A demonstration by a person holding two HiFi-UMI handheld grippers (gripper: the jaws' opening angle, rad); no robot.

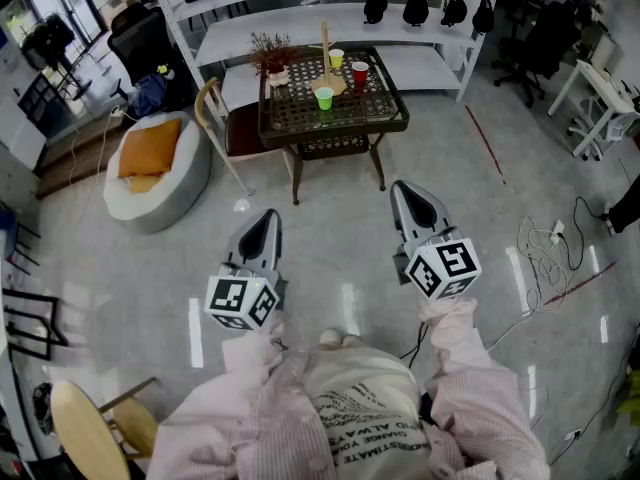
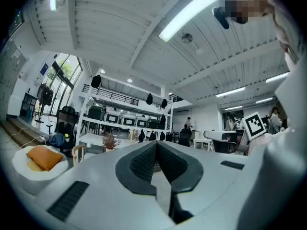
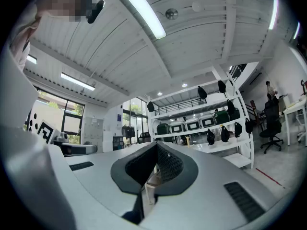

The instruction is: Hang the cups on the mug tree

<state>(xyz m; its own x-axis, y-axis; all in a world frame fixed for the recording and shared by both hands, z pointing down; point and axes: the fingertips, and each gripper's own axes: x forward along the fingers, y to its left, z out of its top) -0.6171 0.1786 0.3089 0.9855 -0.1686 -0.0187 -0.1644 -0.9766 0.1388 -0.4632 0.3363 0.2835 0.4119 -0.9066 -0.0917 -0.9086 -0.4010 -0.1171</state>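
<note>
In the head view a dark lattice table [image 1: 392, 116] stands far ahead. On it rises a wooden mug tree [image 1: 325, 56], with a yellow cup [image 1: 336, 58], a red cup [image 1: 360, 72] and a green cup [image 1: 324, 98] standing around its base. None of the cups hangs on the tree. My left gripper [image 1: 268, 218] and right gripper [image 1: 405, 190] are held level over the floor, well short of the table. Both are shut with nothing between the jaws, as the left gripper view [image 2: 156, 145] and the right gripper view [image 3: 156, 146] also show.
A small dried plant [image 1: 272, 56] sits on the table's left corner. A white beanbag with an orange cushion [image 1: 155, 168] and a wooden chair [image 1: 222, 118] stand left of the table. White shelving [image 1: 330, 18] runs behind it. Cables [image 1: 545, 243] lie on the floor at right.
</note>
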